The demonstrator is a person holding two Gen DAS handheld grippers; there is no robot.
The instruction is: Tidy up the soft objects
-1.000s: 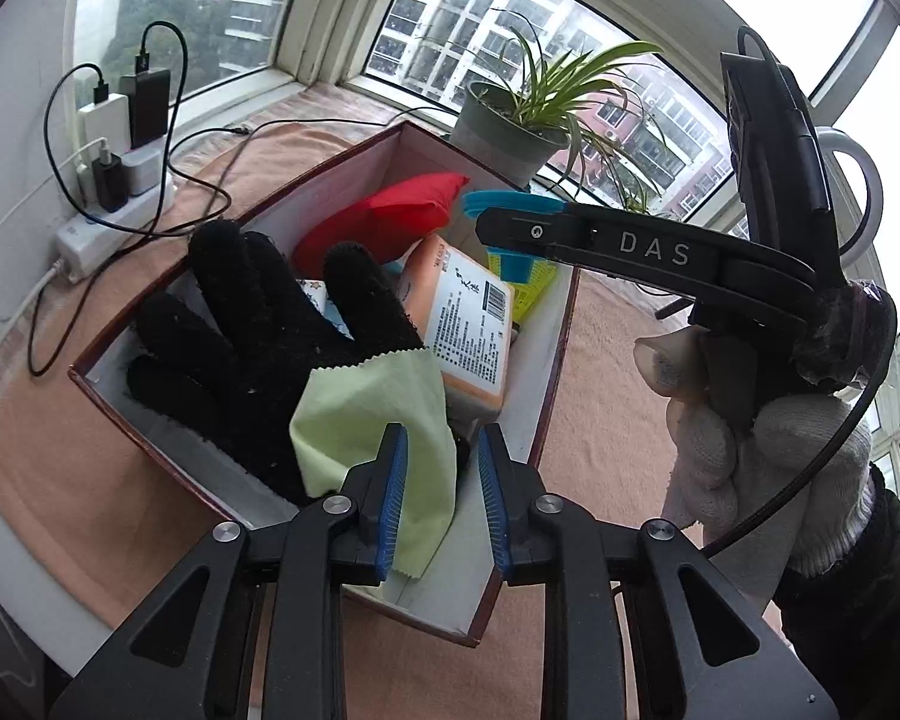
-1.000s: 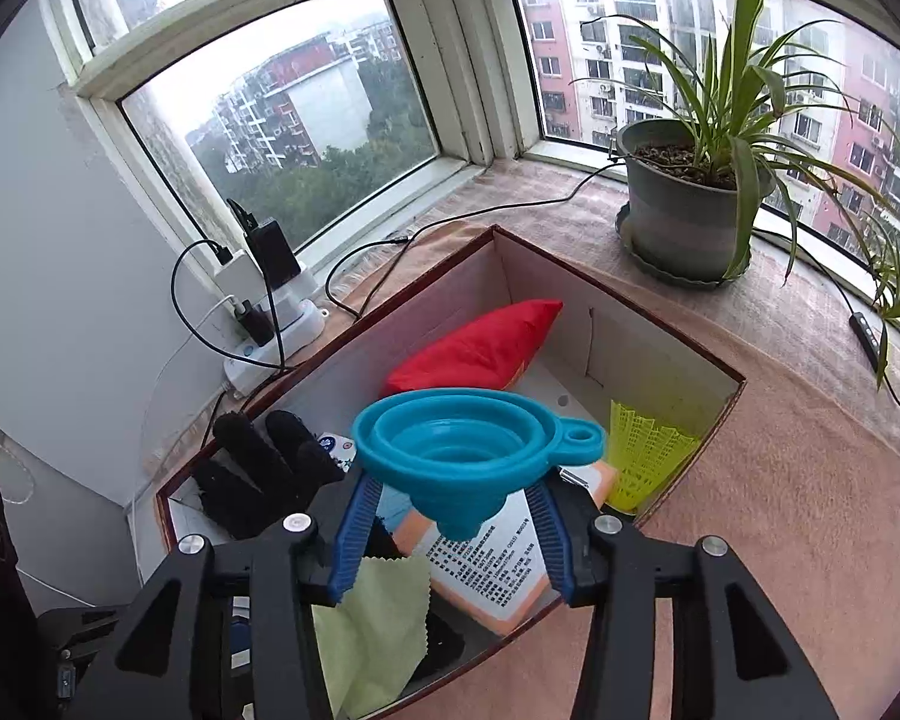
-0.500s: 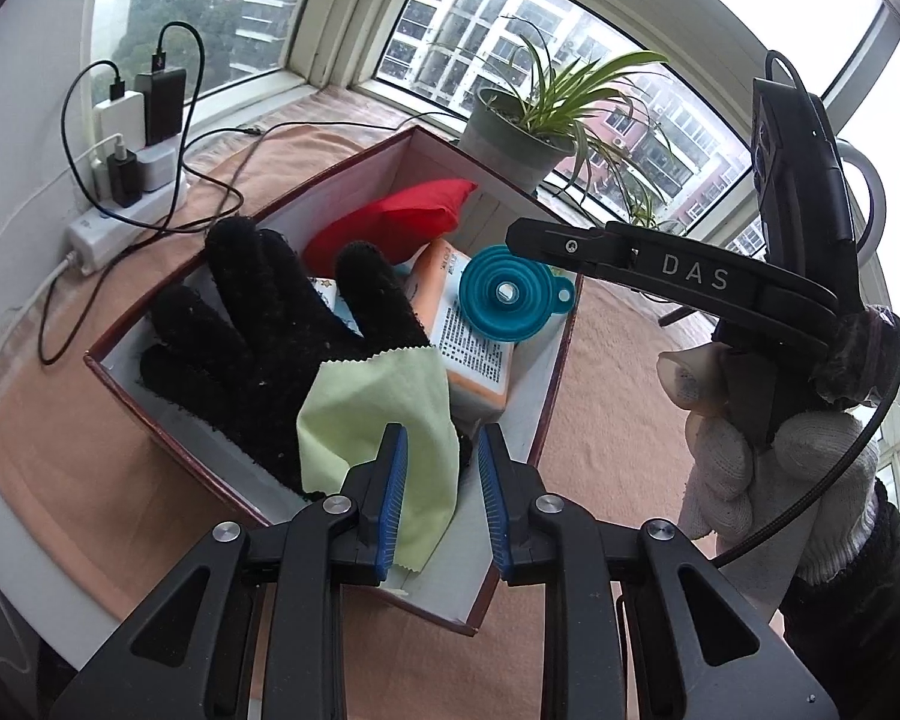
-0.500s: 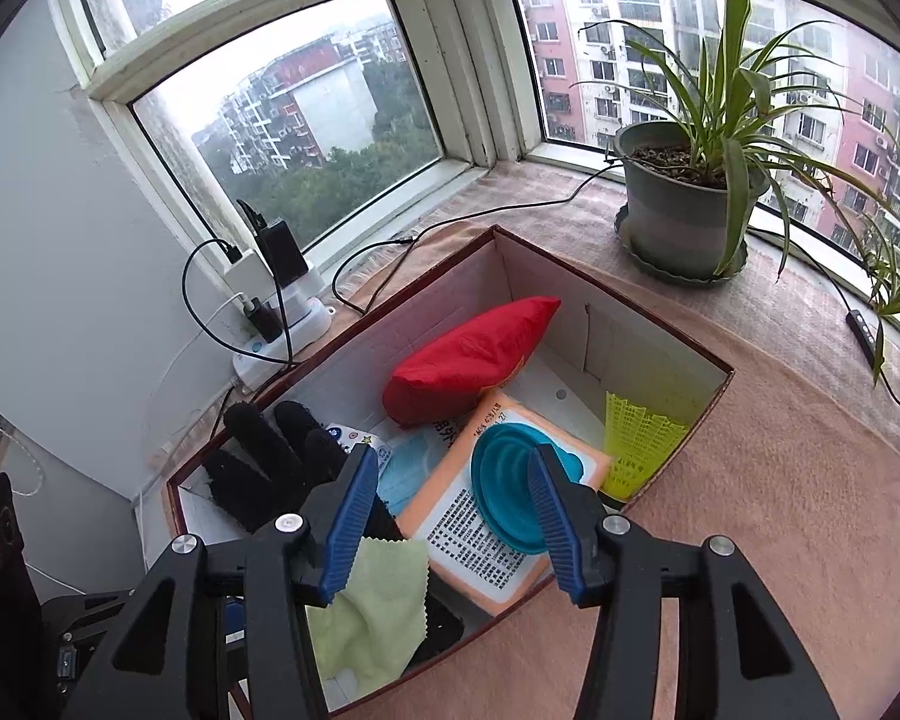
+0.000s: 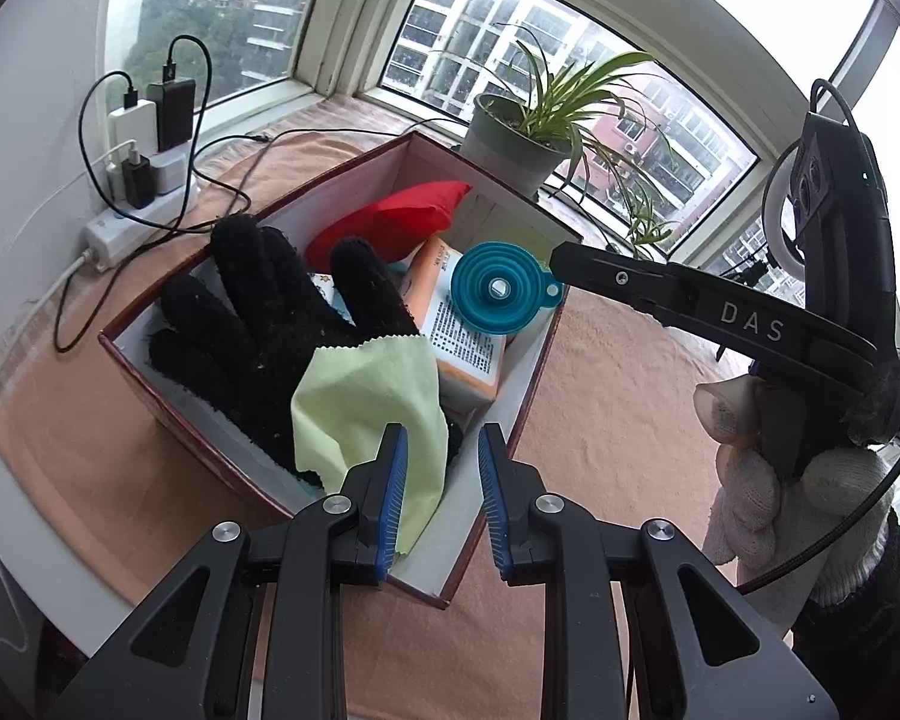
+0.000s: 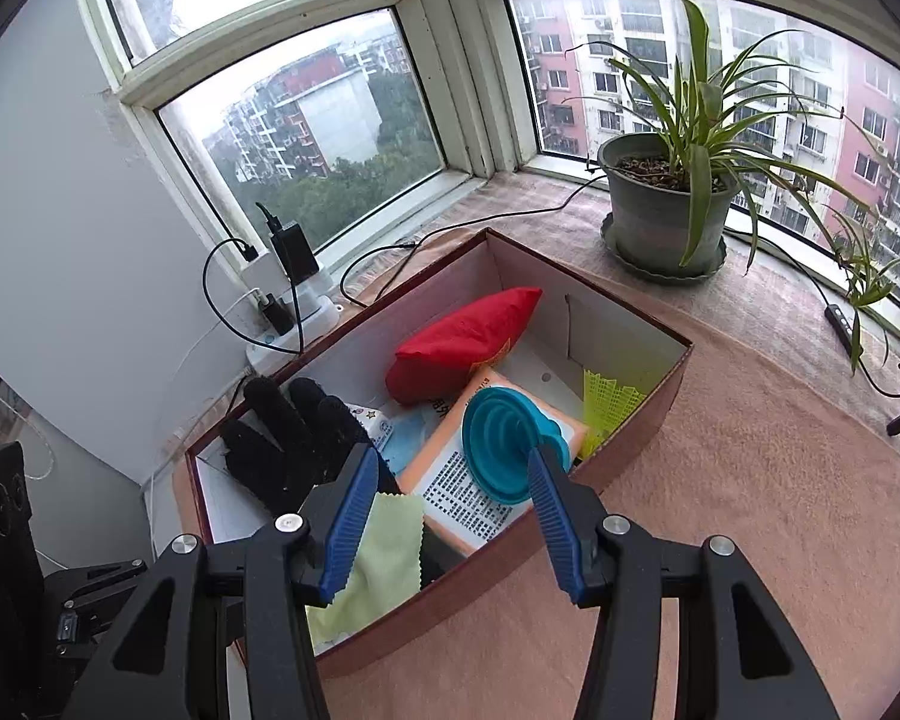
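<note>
**Dropping the funnel into the box**

Hovering over the cardboard box (image 6: 642, 420), the right gripper (image 6: 450, 504) has its jaws spread wide with nothing between them. The blue collapsible funnel (image 6: 504, 450) lies just ahead of the right jaw, tipped on its side on the orange wipes packet (image 6: 468, 480) inside the box; whether it touches that jaw's tip is hard to say. The left gripper (image 5: 438, 498) hangs at the box's near corner, jaws parted with a narrow gap, gripping nothing; the pale green cloth (image 5: 378, 414) lies just ahead of its left jaw, draped over the black knit glove (image 5: 276, 324).

By my reading, the placing step for the funnel is done or nearly so. Next, the right gripper likely needs to lift clear of the box, without nudging the funnel, and look for another soft item. None shows on the peach table covering (image 6: 780, 510).

Ahead of both sets of jaws, a red pouch (image 6: 468, 336) rests against the far wall, and a yellow mesh piece (image 6: 609, 405) stands beyond the right jaw. It is partly hidden by the box wall, so I cannot name it. A light blue item under the packet is mostly covered.
</note>
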